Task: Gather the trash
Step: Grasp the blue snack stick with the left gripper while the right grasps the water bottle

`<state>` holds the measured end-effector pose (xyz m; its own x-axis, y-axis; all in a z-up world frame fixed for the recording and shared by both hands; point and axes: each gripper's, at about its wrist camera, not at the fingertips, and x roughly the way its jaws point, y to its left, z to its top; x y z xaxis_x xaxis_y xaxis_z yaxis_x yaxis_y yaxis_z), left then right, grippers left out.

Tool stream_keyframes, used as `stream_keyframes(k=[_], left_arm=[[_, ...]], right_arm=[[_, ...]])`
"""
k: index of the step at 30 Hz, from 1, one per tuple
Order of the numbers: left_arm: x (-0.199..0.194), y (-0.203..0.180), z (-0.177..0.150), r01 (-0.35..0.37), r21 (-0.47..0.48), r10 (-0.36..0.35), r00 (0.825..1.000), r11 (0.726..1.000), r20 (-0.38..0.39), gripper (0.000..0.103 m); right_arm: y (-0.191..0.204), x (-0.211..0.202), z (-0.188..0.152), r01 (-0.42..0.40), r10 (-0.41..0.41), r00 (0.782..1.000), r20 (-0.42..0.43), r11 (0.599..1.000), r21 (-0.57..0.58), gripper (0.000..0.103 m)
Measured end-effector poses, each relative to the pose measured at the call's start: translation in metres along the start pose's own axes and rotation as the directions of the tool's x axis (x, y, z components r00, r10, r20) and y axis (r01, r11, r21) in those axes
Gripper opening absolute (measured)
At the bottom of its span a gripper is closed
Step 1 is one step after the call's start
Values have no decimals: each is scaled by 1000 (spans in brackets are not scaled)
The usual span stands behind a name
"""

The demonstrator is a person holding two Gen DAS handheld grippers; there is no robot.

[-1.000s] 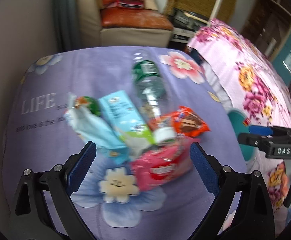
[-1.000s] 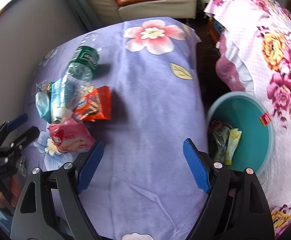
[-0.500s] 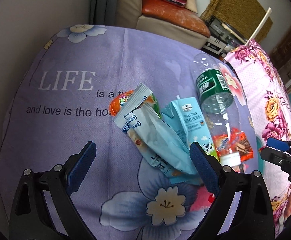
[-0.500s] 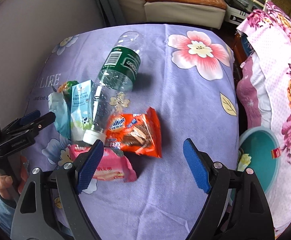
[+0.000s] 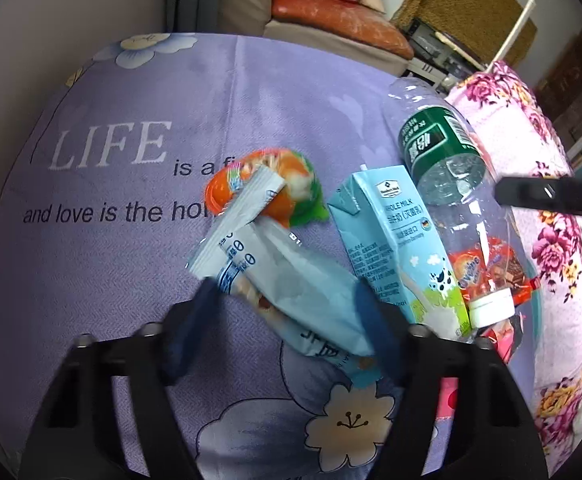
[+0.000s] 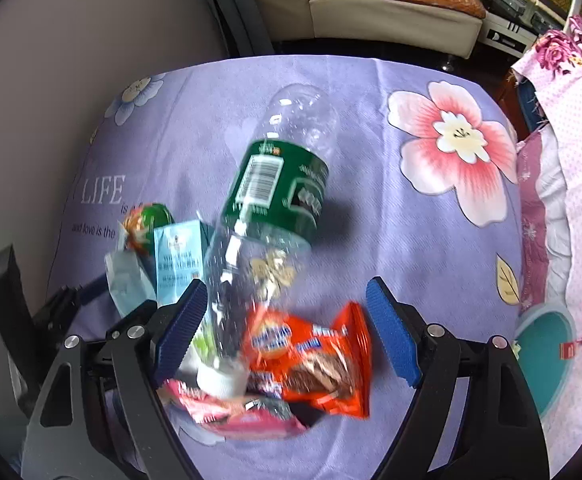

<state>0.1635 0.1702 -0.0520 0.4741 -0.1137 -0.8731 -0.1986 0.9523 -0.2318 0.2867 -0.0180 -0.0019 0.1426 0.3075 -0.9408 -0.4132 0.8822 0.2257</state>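
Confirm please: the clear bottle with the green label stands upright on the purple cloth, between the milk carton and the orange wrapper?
Not upright. The bottle lies on its side on the purple cloth, white cap toward the camera, as the right wrist view shows. It is indeed between the milk carton and the orange wrapper.

left gripper (image 5: 287, 316): black frame; blue pads; silver screws | right gripper (image 6: 287, 320): black; ribbed blue pads

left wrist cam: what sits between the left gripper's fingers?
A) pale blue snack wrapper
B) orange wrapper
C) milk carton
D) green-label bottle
A: the left gripper is open with its fingers on either side of the pale blue snack wrapper; the milk carton and the bottle lie off to its right.
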Motion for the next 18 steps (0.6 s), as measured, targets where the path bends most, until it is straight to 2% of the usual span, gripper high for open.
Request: stream_keyframes(k=[1,2,3,9,10,11,18], left_arm=[[-2,0,-1,2,3,-2,1000,1000,6,46],[-2,0,-1,5,5,-5,1000,1000,8,31],[-3,0,-2,14,3,-14,1000,1000,9,26],[-8,5,-2,26,-4,-26,999,1000,20,21],[-10,6,-1,27,-7,-27,999,1000,26,21],[-13,6,0,26,-12,-25,999,1000,31,21],[-34,9,4,13,-26,-11,997,1000,76,20]], right_arm=[[1,7,8,-9,9,1000,-9,1000,9,78],[1,10,11,-14,14,1000,-14,1000,13,78],[2,17,16,-24,24,999,-28,1000,19,78],[6,48,30,-69,72,993,-93,997,42,78],[6,51,30,-78,82,992,-93,996,48,72],[7,53,28,-82,85,993,-80,996,42,66],[15,33,20,-89,89,996,0,996,-4,64]])
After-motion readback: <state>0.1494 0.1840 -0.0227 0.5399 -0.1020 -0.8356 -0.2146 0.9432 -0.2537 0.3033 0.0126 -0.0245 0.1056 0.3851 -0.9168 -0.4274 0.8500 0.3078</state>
